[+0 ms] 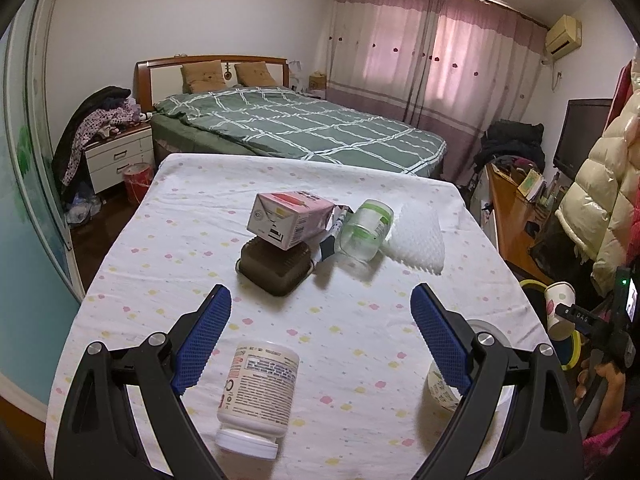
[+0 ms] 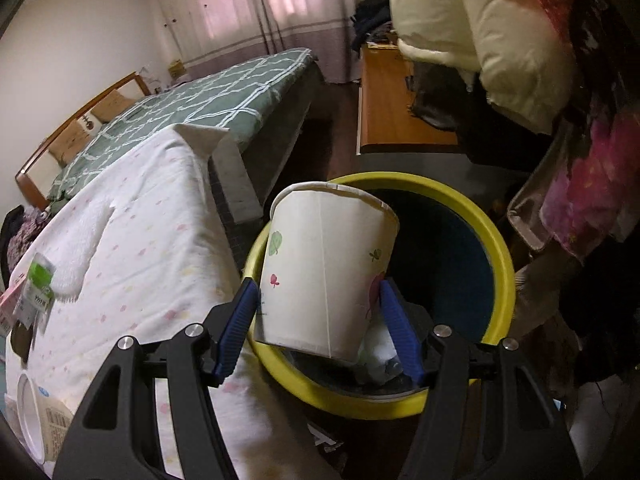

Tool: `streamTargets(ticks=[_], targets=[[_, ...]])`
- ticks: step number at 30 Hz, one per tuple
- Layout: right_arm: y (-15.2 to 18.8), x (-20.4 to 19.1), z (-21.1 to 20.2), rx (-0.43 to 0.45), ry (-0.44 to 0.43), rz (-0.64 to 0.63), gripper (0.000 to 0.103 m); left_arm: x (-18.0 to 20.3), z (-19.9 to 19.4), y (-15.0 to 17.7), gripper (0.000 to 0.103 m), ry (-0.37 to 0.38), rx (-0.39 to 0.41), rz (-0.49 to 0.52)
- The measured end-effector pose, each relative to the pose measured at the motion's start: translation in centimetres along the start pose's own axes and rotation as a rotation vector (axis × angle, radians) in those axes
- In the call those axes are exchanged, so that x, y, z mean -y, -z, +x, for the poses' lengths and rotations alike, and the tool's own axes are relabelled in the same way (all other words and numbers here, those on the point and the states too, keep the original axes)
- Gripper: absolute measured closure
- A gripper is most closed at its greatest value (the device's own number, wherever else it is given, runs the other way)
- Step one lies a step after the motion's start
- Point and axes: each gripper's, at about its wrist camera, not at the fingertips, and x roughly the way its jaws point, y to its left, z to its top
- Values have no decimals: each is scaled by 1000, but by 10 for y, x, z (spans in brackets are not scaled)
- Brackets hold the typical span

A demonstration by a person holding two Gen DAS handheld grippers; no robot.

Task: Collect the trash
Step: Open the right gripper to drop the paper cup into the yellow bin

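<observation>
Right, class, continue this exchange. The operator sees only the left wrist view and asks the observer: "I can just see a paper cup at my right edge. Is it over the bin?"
Observer: It looks so. The right gripper holds the paper cup tilted above the opening of the yellow-rimmed bin.
Operator: Is there anything inside the bin?
Observer: Yes, something white and crumpled lies at the bottom, below the cup.
Operator: Where is the cup gripped?
Observer: The blue fingers press on its lower sides, near the base, with its mouth pointing away from the camera.
</observation>
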Motion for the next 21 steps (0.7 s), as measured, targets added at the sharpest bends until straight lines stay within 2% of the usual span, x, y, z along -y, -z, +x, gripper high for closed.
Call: streamTargets(ticks=[8,21], targets=[[-3,11,2,-17,16,59,38,6,1,1,13,10,-6,17],[-3,6,-1,-3,35,33,37,2,-1,4,13,-2,-10,13]])
